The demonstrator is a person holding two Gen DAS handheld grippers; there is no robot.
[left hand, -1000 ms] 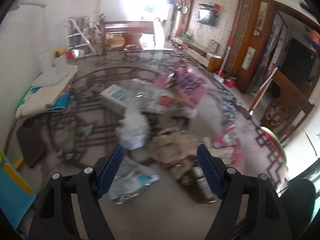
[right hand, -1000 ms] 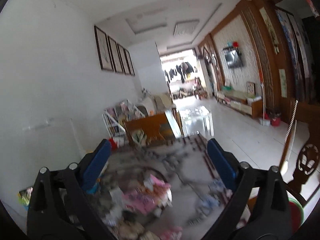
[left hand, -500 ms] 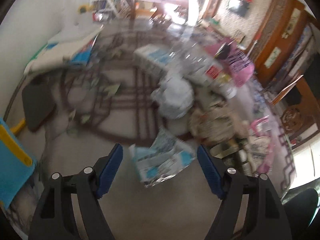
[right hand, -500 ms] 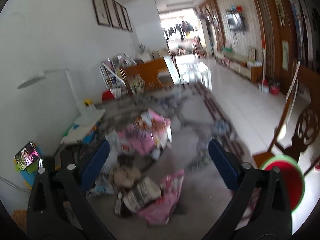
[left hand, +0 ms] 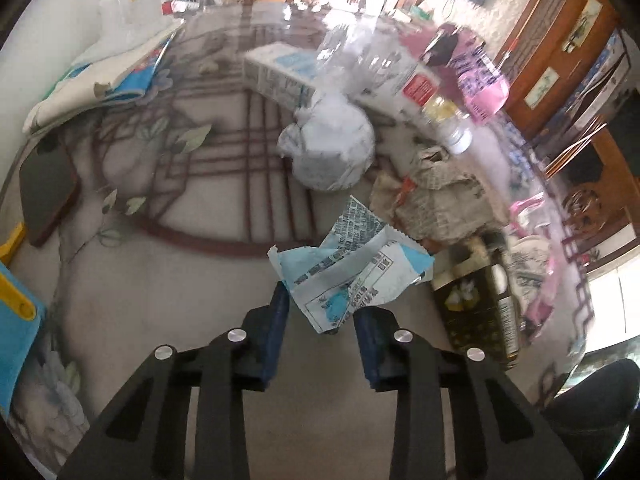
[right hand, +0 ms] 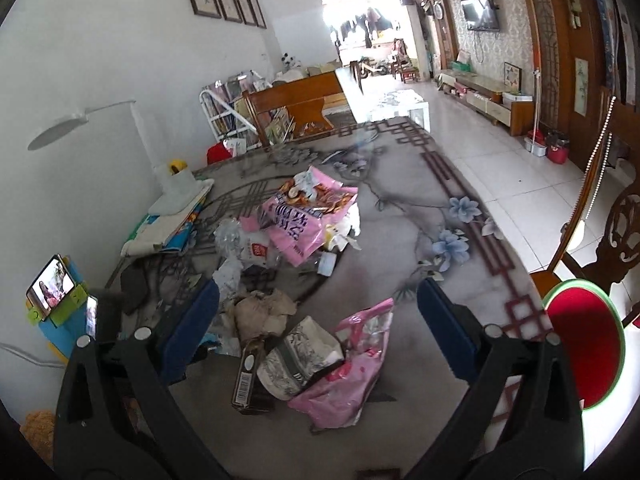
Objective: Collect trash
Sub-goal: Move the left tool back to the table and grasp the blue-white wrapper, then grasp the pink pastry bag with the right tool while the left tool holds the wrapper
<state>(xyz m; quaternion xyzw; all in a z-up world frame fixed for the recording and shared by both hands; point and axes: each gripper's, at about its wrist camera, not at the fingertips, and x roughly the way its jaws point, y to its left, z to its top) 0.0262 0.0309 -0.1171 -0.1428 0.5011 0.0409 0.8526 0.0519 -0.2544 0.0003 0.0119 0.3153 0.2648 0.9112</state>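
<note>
While my left gripper point(left hand: 318, 320) points steeply down at the table point(left hand: 168, 280), its jaws have come in narrow and clamp the lower edge of a crumpled blue-and-white wrapper point(left hand: 352, 270), which sticks up between the pads. My right gripper point(right hand: 318, 316) hangs with jaws wide and nothing between them, above a pink plastic bag point(right hand: 352, 364) and a grey printed packet point(right hand: 298, 356). Farther along the table lie crumpled newspaper point(left hand: 436, 208), a white wad point(left hand: 328, 148) and a large pink bag point(right hand: 304, 216).
</note>
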